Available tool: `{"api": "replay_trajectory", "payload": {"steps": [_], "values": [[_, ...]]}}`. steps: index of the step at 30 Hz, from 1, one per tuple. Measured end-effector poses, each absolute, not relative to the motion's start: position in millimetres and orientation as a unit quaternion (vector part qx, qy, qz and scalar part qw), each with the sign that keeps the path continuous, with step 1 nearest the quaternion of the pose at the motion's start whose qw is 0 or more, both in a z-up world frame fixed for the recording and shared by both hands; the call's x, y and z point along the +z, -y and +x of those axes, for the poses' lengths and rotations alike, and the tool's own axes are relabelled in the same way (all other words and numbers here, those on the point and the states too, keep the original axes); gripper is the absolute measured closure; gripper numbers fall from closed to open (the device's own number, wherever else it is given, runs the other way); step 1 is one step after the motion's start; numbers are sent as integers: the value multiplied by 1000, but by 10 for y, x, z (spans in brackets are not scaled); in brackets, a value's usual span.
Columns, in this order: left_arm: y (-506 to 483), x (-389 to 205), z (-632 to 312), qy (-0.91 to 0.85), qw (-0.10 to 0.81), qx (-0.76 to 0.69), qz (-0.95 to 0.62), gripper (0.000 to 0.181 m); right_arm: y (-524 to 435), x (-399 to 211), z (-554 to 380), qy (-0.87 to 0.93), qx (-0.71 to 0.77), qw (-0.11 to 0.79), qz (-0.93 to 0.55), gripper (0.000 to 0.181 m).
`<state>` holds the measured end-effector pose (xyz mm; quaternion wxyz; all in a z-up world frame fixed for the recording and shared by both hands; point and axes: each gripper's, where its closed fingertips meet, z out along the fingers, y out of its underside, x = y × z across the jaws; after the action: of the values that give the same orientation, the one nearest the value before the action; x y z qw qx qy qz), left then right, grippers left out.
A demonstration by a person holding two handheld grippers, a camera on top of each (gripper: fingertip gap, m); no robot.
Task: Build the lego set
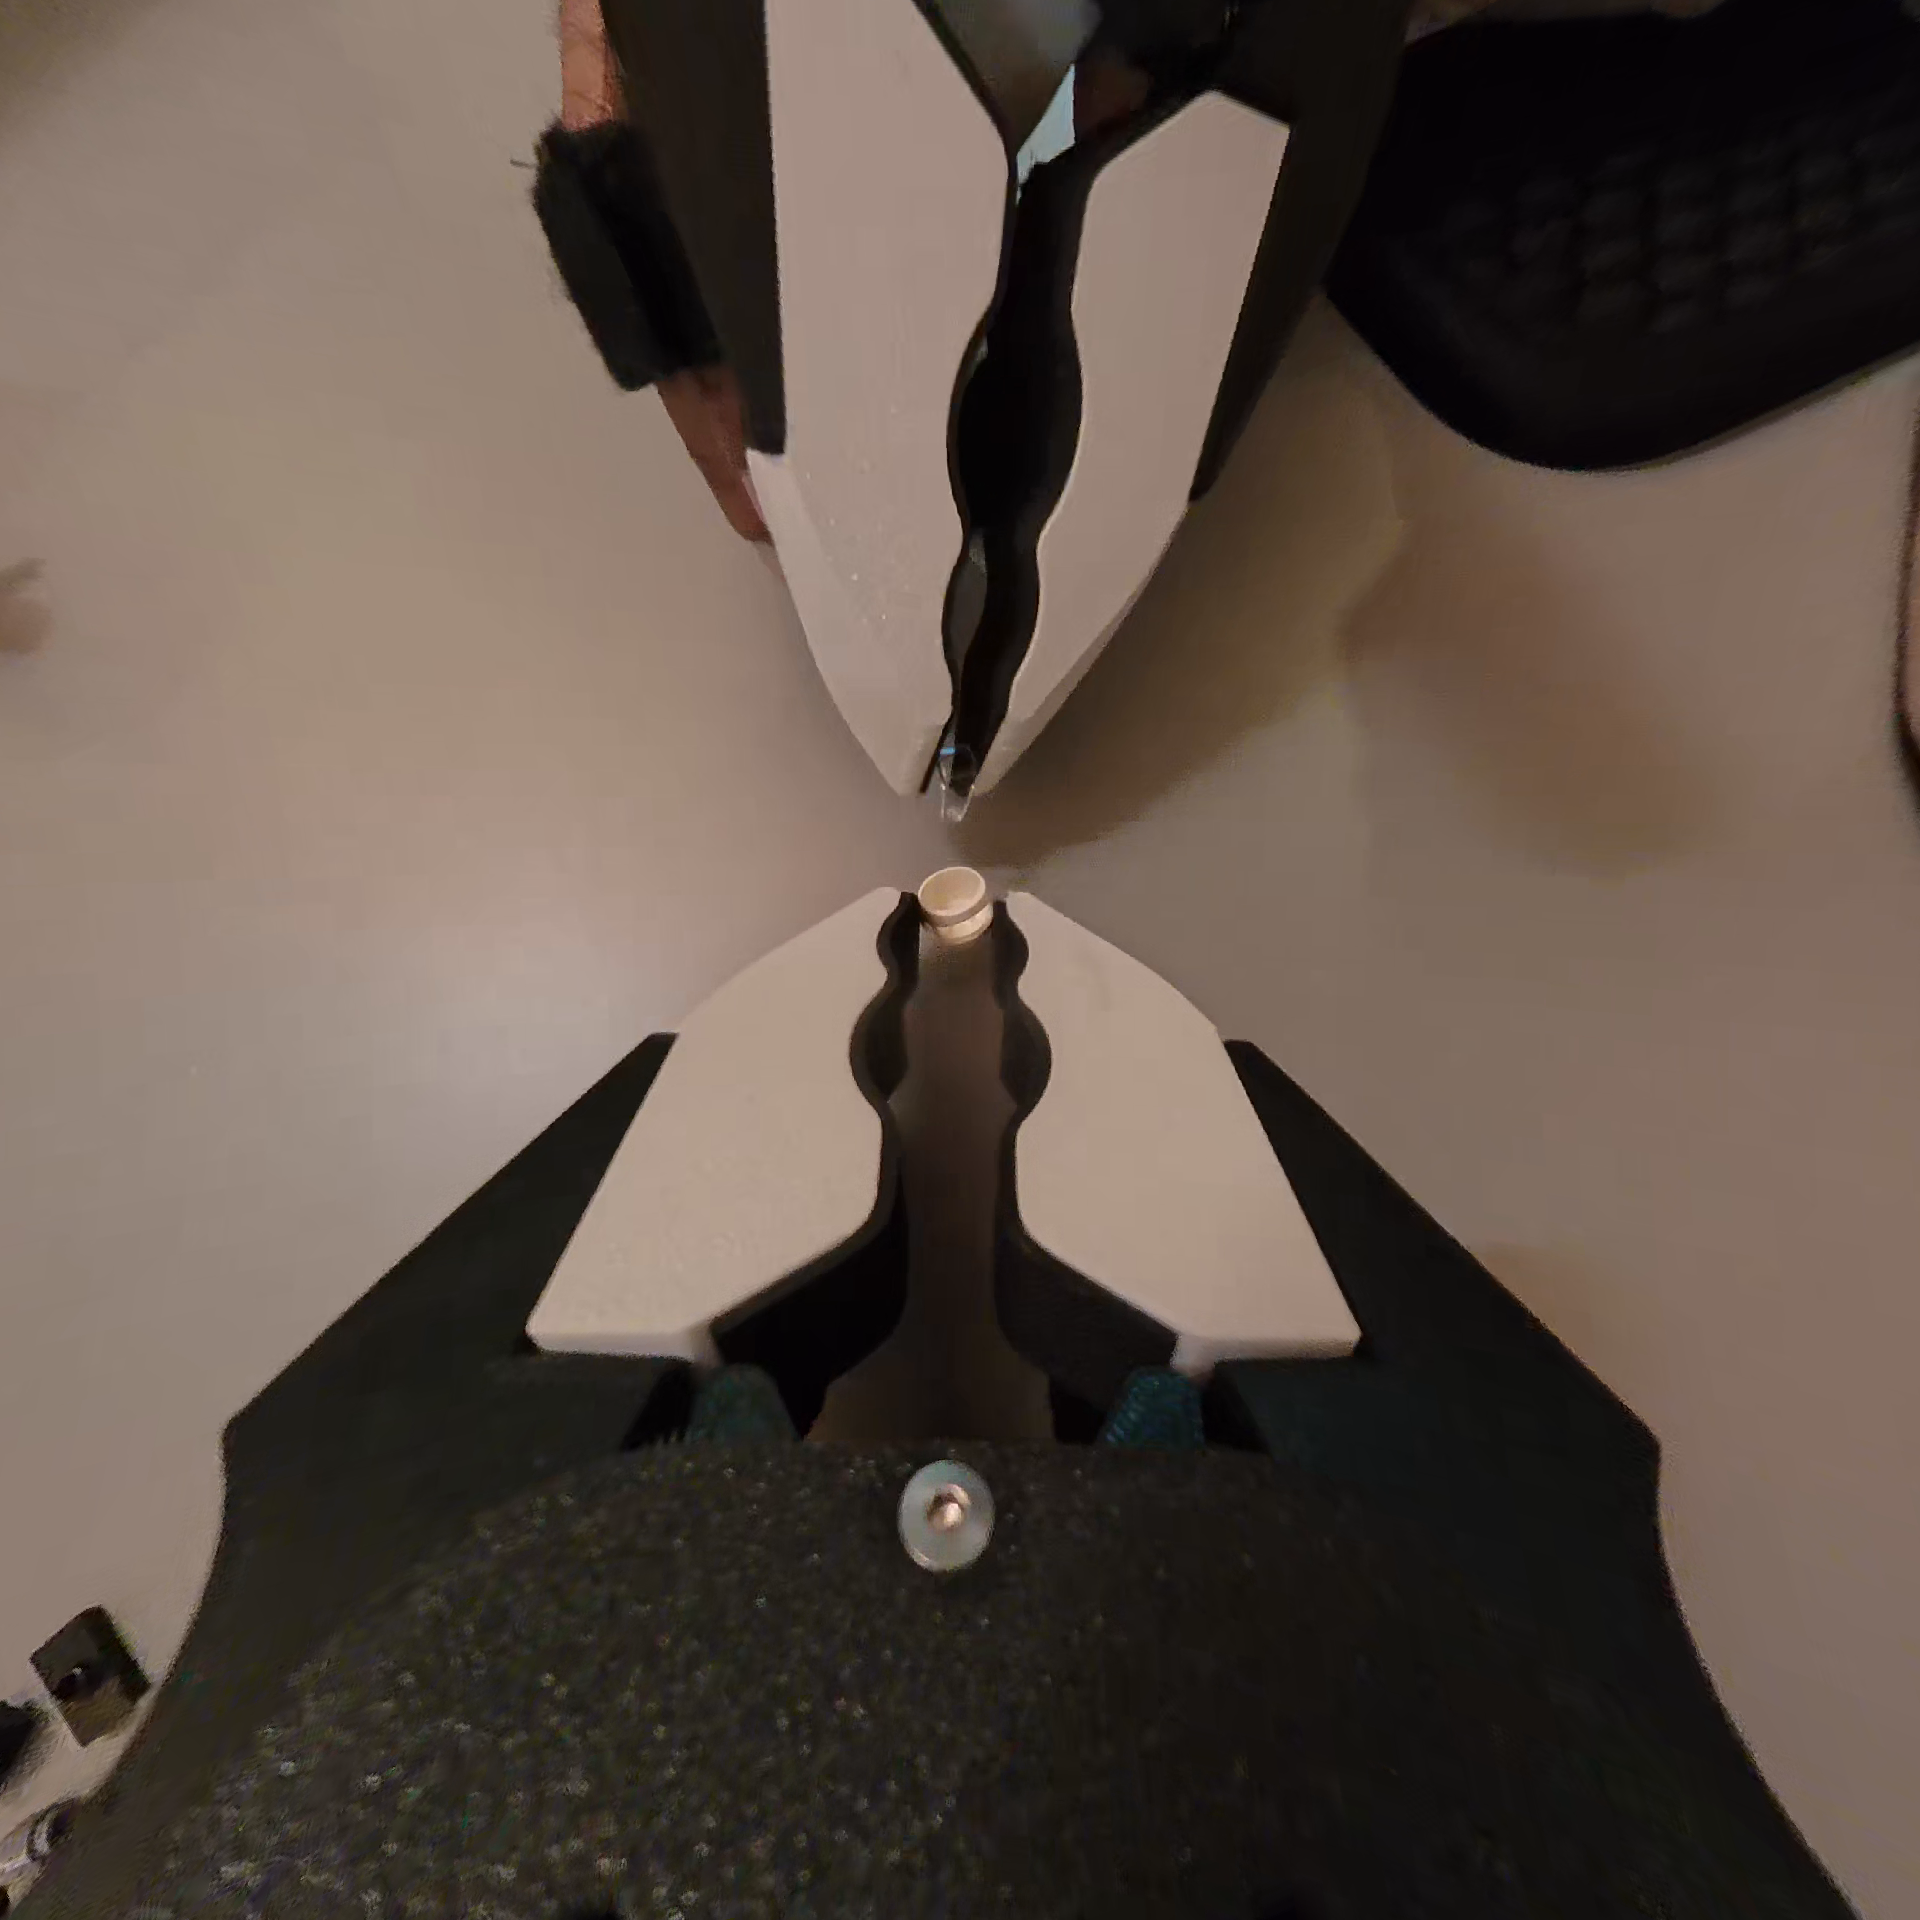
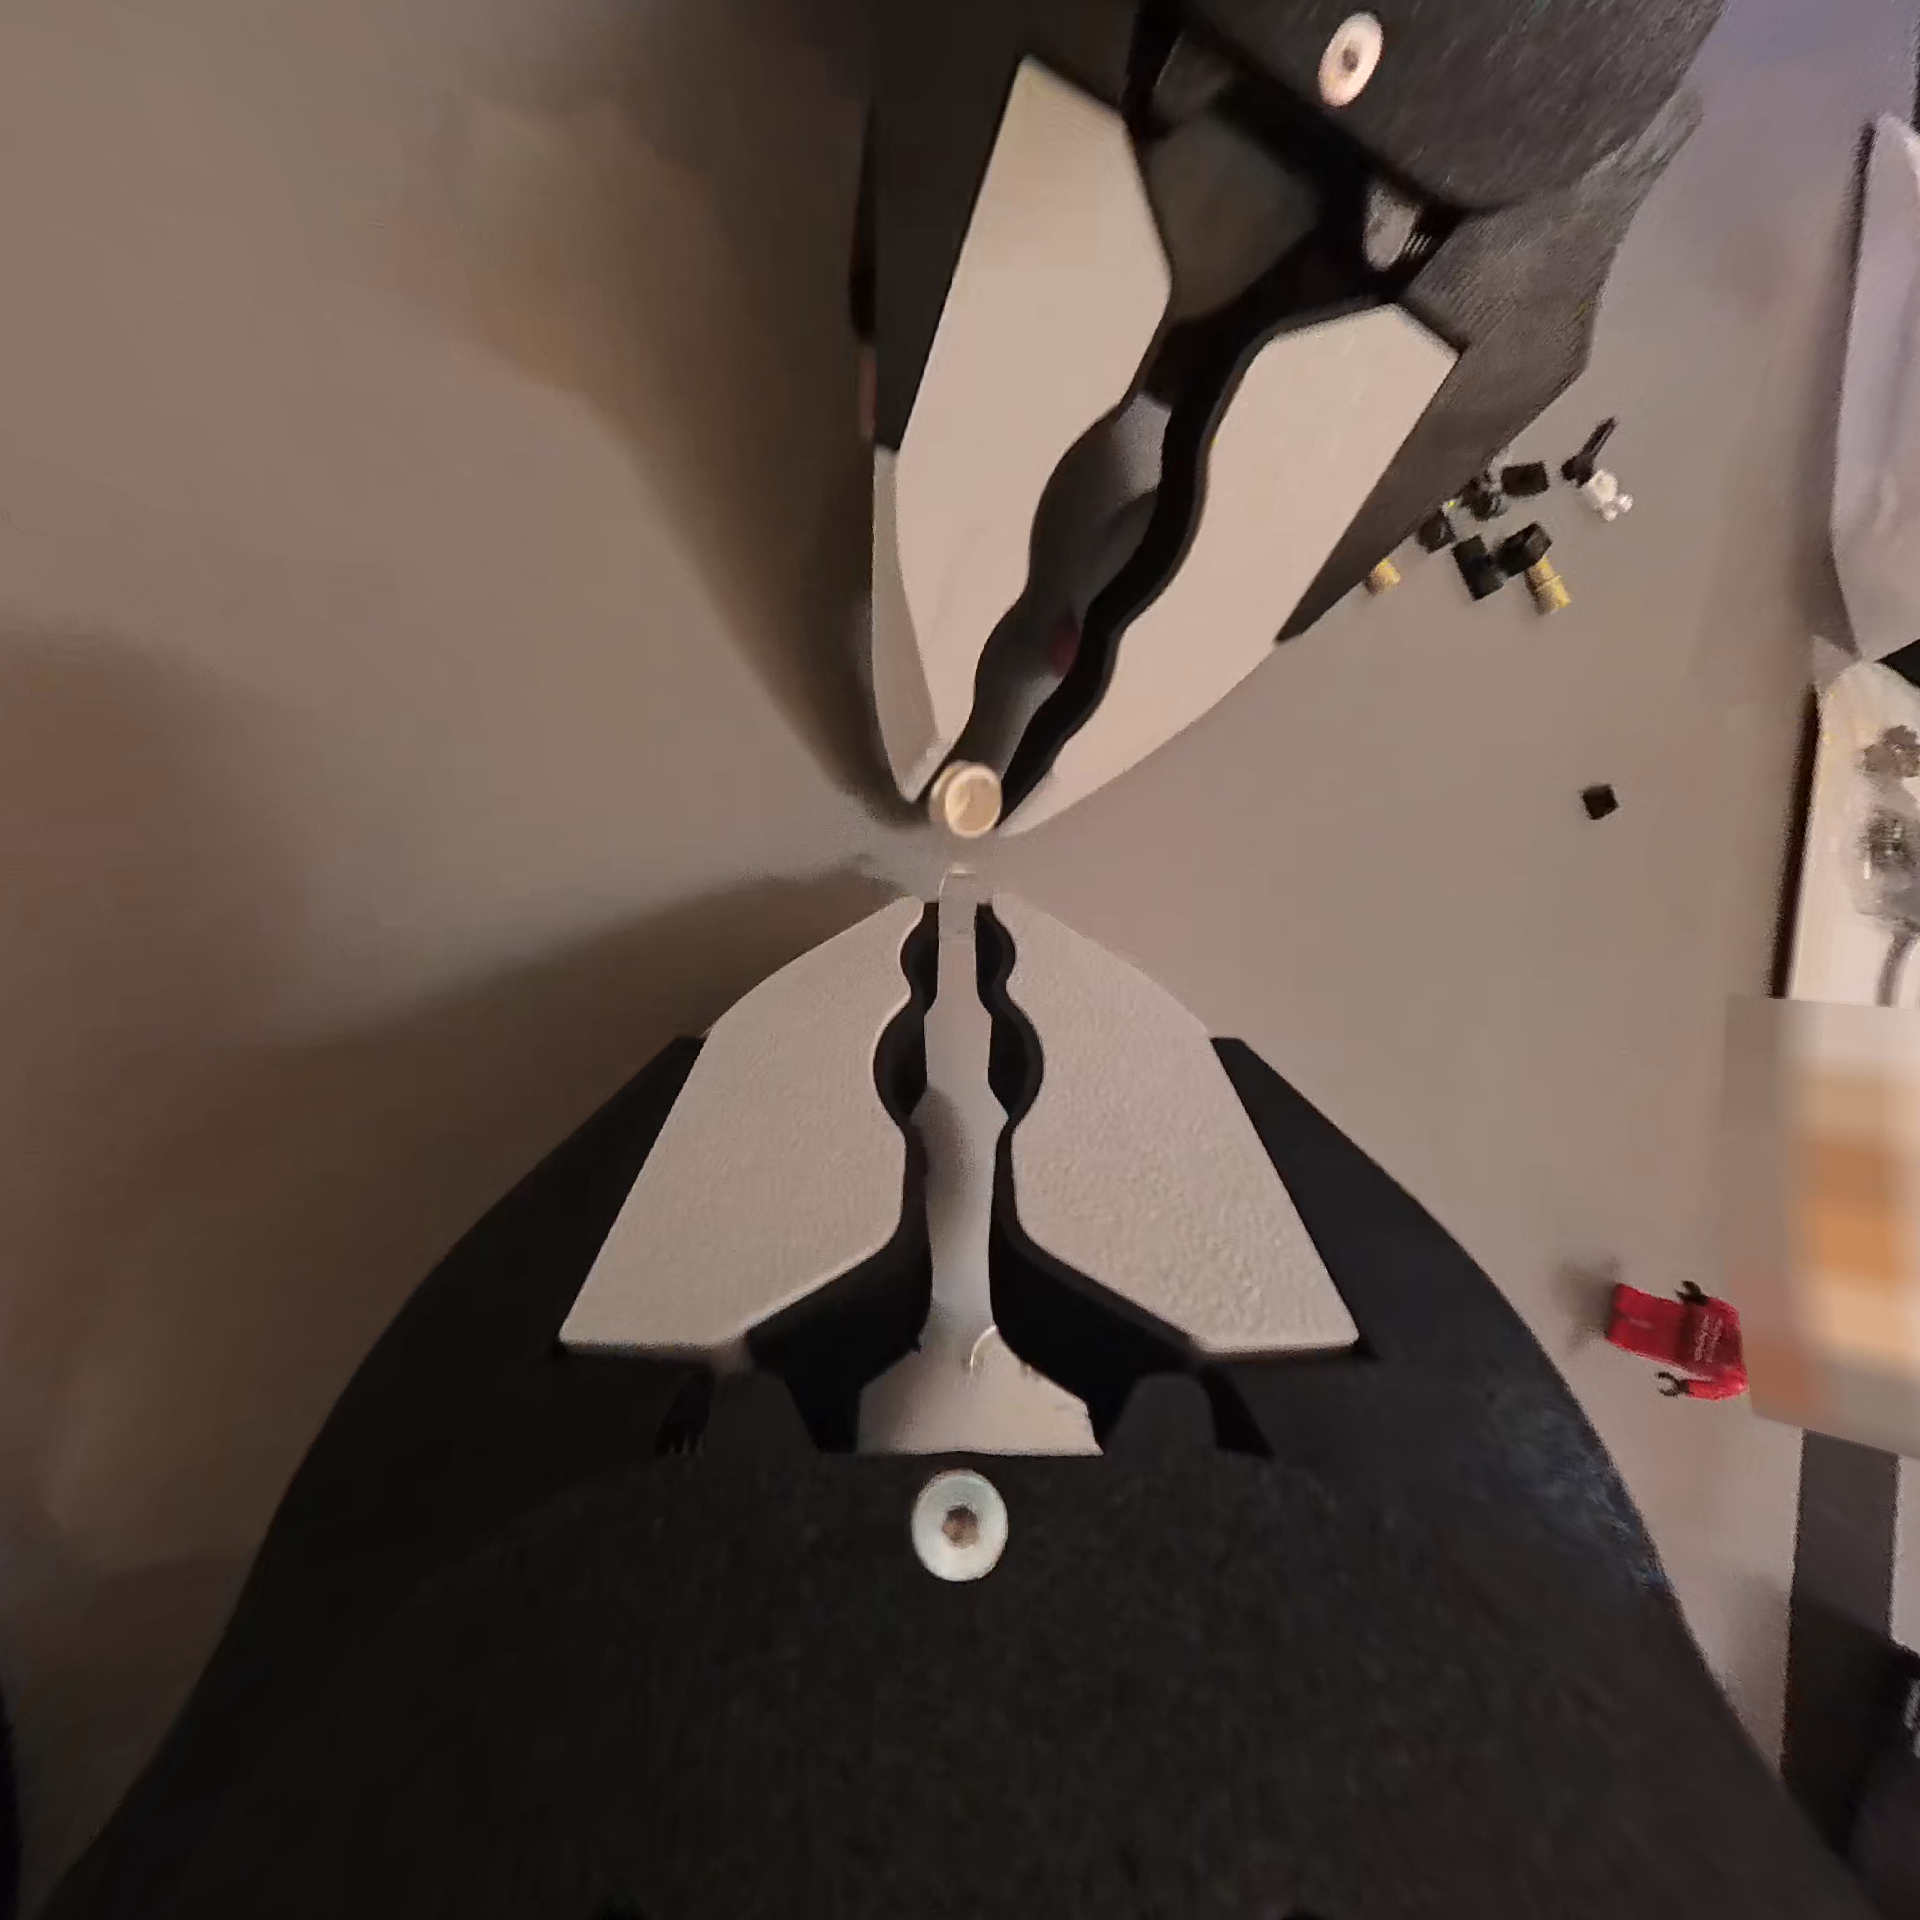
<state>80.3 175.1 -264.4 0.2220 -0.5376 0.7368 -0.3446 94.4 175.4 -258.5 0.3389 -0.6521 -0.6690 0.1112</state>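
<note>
I see a small cream round piece (image 1: 954, 906), cylindrical with a groove round it and a hollow open end facing outward, pinched between my left fingers at their tips. Opposite it is a tiny clear piece (image 1: 954, 798), transparent, tapering to a point, sticking out from my right fingers' tips. The two are tip to tip, near but apart, held above the tabletop. Loose black, tan and white pieces (image 2: 1496, 535) lie scattered farther off.

Matt grainy tongs (image 1: 954, 902), smooth table (image 1: 312, 831)
</note>
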Motion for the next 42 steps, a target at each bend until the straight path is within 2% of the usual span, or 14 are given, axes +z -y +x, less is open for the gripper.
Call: {"api": "replay_trajectory", "payload": {"steps": [14,31,38,42], "values": [[-1714,-2706,710,-748,206,-336,-534,168,-1688,-2748,995,698,58,273,-659,175],[-1692,-2682,587,-754,201,-335,-528,168,-1662,-2776,965,716,97,154,-674,172],[-1678,-2659,575,-754,201,-340,-525,168,-1655,-2717,965,707,98,161,-682,167],[-1620,-2612,568,-749,188,-365,-520,168,-1647,-2485,892,691,115,225,-678,166]]}}
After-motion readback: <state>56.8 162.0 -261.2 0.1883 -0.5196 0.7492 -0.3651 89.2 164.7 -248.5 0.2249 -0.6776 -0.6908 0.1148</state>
